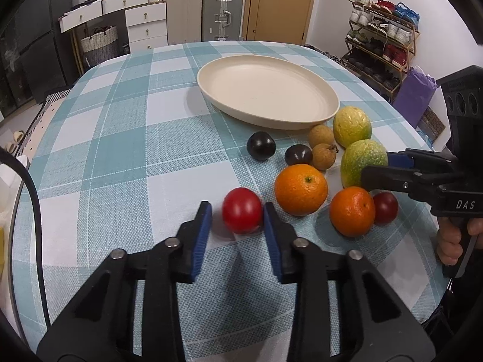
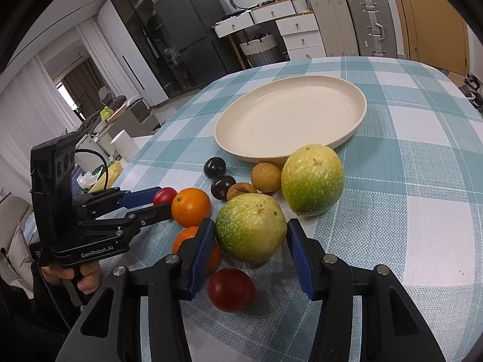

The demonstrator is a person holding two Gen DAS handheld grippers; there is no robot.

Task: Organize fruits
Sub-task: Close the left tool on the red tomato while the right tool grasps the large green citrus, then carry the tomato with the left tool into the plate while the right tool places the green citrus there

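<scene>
The left gripper [image 1: 237, 211] is being shown as matte black plastic with ribbed blue pads [image 1: 201, 238] and silver pivot screws [image 1: 173, 242]; white "GenRobot.AI" lettering [image 2: 97, 252] is being displayed on its body. The right gripper [image 2: 250, 241] is being built alike, "DAS" [image 1: 465, 204] being printed white. Bare fingers [image 1: 449, 246] are being seen on its handle.

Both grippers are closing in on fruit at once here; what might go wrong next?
1. The left gripper brackets the red fruit off-centre: its right finger touches, its left stands clear, so closing may roll it away.
2. The right gripper straddles the green-yellow fruit, whose left finger is crowding an orange; closing could nudge it.
3. The plate has a low rim, so round fruit may roll off.
</scene>
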